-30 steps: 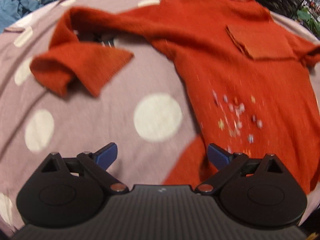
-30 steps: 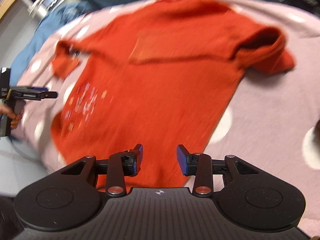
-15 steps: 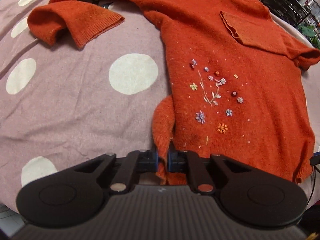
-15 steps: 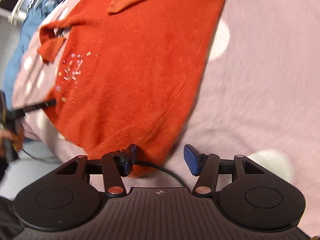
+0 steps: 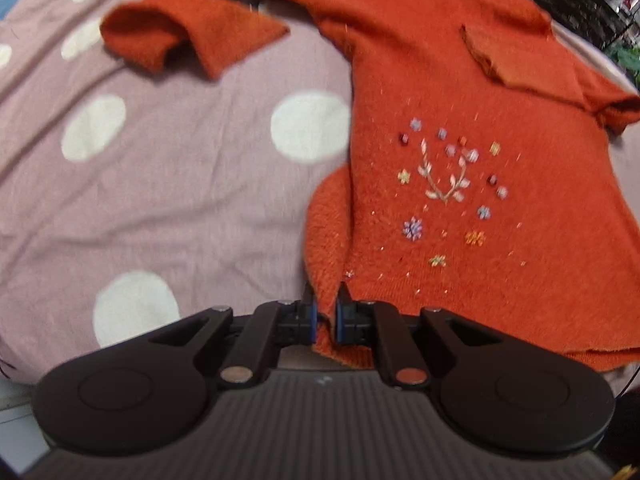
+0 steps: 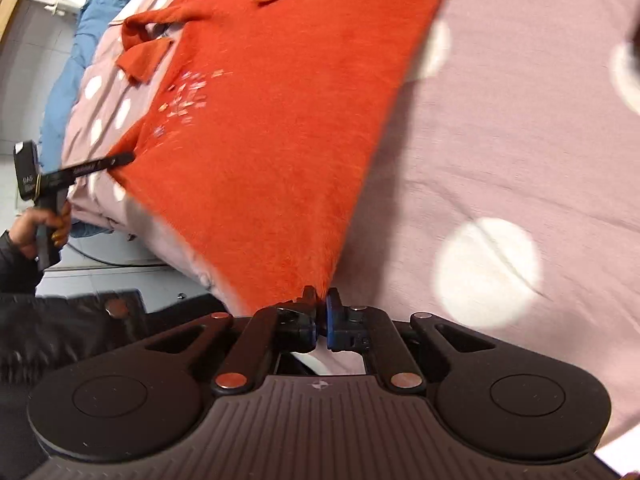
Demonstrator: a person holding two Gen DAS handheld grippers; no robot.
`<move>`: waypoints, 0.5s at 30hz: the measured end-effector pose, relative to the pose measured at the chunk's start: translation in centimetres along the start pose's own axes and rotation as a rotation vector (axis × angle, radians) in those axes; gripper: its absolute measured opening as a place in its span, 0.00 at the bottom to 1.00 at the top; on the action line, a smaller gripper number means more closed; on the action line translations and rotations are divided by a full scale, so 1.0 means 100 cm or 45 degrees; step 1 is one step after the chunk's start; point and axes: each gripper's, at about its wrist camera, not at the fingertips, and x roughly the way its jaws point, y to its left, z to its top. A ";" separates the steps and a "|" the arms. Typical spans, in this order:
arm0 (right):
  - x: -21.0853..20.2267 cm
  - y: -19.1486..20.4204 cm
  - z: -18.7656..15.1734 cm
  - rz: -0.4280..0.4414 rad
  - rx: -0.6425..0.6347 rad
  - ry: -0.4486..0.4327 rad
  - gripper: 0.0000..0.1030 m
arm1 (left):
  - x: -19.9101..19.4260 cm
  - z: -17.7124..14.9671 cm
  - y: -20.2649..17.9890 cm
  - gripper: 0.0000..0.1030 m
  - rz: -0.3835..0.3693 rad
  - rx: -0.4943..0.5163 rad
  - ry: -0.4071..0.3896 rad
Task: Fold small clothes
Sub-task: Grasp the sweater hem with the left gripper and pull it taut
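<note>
A small orange knit sweater (image 5: pixel 460 208) with embroidered flowers and a chest pocket lies spread on a mauve polka-dot cover (image 5: pixel 160 200). My left gripper (image 5: pixel 325 312) is shut on the sweater's near left hem corner, where the fabric bunches up between the blue pads. In the right wrist view the sweater (image 6: pixel 272 128) runs away up-left, and my right gripper (image 6: pixel 320 312) is shut on its near right hem corner. The left gripper (image 6: pixel 120 159) shows at the far left there, held by a hand, clamped on the other hem corner. One sleeve (image 5: pixel 188 36) lies folded at the upper left.
The mauve cover (image 6: pixel 500 152) drops off at the near edge, with floor below at the left. A blue cloth (image 6: pixel 64 92) lies beyond the cover's left side. A dark wire rack (image 5: pixel 580 4) stands at the far right. A person's dark sleeve (image 6: pixel 24 320) is at the lower left.
Both grippers came down to the sweater's near hem. The left closed on its corner first; the right, open half a second ago, has now closed on the other corner.
</note>
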 end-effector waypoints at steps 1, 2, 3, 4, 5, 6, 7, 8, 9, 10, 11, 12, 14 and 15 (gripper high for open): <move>0.005 -0.003 -0.001 -0.003 0.014 0.011 0.07 | 0.007 -0.004 -0.002 0.10 0.035 0.024 0.026; 0.013 -0.004 -0.001 -0.017 0.036 0.024 0.07 | 0.012 -0.007 -0.005 0.16 0.063 0.050 0.040; 0.021 -0.004 -0.001 -0.040 0.047 0.040 0.07 | 0.014 -0.008 -0.006 0.16 0.077 0.063 0.027; 0.028 -0.004 0.000 -0.073 0.049 0.041 0.11 | 0.014 -0.008 -0.006 0.19 0.082 0.059 0.020; 0.035 -0.004 0.000 -0.106 0.069 0.039 0.18 | 0.013 -0.005 -0.005 0.28 0.088 0.048 0.030; 0.041 -0.005 0.001 -0.127 0.099 0.052 0.20 | 0.010 -0.003 -0.003 0.39 0.102 0.039 0.041; 0.044 -0.007 0.000 -0.137 0.122 0.060 0.23 | 0.007 0.000 -0.001 0.64 0.131 0.034 0.048; 0.042 -0.009 -0.001 -0.141 0.136 0.044 0.28 | 0.002 0.003 0.003 0.72 0.163 0.026 0.044; 0.039 -0.010 -0.002 -0.146 0.141 0.027 0.30 | -0.005 0.006 0.007 0.72 0.180 0.013 0.024; 0.033 -0.012 -0.003 -0.157 0.138 0.019 0.30 | -0.013 0.010 0.011 0.72 0.181 -0.012 -0.007; 0.024 -0.013 -0.003 -0.181 0.130 -0.003 0.34 | -0.023 0.016 0.015 0.72 0.172 -0.046 -0.047; 0.012 -0.017 -0.005 -0.201 0.121 -0.037 0.36 | -0.033 0.023 0.017 0.72 0.155 -0.083 -0.099; -0.007 -0.019 -0.001 -0.233 0.112 -0.129 0.40 | -0.049 0.040 0.014 0.73 0.104 -0.144 -0.201; -0.016 -0.020 0.003 -0.241 0.118 -0.176 0.40 | -0.053 0.051 0.009 0.74 0.071 -0.164 -0.237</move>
